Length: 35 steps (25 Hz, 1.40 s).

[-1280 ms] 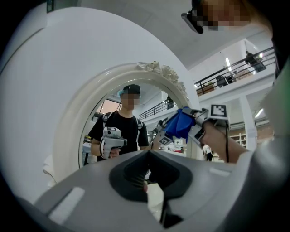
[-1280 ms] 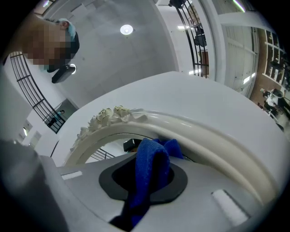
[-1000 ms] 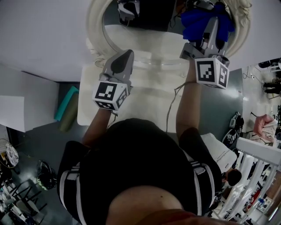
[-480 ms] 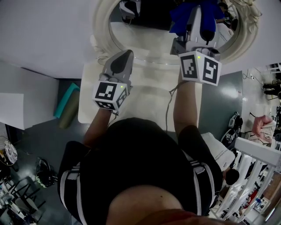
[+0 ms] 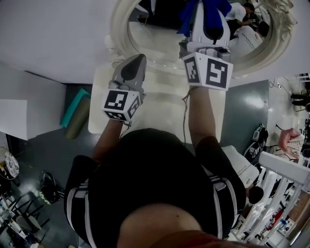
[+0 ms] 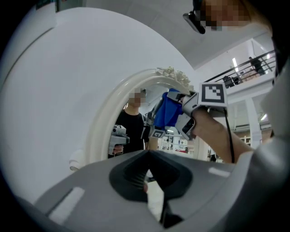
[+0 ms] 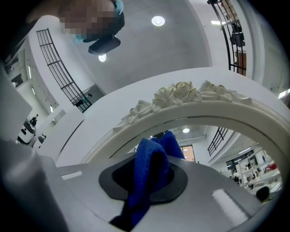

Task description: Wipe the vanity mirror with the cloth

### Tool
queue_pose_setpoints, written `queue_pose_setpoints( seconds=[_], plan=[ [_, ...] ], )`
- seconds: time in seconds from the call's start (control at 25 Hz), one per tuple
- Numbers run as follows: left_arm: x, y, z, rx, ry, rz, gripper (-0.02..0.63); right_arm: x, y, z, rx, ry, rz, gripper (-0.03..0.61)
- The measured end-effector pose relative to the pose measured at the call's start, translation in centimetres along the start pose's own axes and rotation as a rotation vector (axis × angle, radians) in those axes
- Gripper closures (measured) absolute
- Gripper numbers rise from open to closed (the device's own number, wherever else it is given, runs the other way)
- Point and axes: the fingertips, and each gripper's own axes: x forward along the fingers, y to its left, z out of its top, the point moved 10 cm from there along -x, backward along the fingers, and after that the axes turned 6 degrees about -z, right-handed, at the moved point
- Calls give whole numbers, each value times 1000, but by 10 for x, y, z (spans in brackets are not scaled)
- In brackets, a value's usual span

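Note:
An oval vanity mirror in an ornate white frame stands at the back of the white table. My right gripper is raised against the mirror glass and is shut on a blue cloth. In the right gripper view, the cloth bulges out between the jaws, under the frame's carved flowers. My left gripper rests low at the mirror's lower left, shut and holding nothing. The left gripper view shows the mirror frame and the cloth.
A grey cable hangs from my right gripper across the table. A teal roll lies on the floor to the left. White railings stand at the lower right. A plain white wall is behind the mirror.
My right gripper has slid left and upward across the mirror glass with the blue cloth. The left gripper has stayed where it was.

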Motion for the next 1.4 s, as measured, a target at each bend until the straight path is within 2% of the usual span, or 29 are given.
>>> queue_pose_setpoints(
  seconds=[0.4, 0.72, 1.0, 1.16, 1.4],
  plan=[
    [-21, 16, -4, -9, 10, 27, 606, 6, 70, -32, -60, 40, 90, 537],
    [-34, 23, -7, -19, 15, 55, 606, 3, 100, -51, -89, 40, 131, 537],
    [-46, 24, -8, -22, 12, 76, 605, 1, 121, -67, -32, 74, 161, 538],
    [-53, 25, -6, -18, 11, 89, 606, 1, 120, -66, 42, 87, 159, 540],
    [-56, 23, -1, -4, 5, 86, 606, -2, 119, -64, 98, 81, 210, 538]
  ],
)
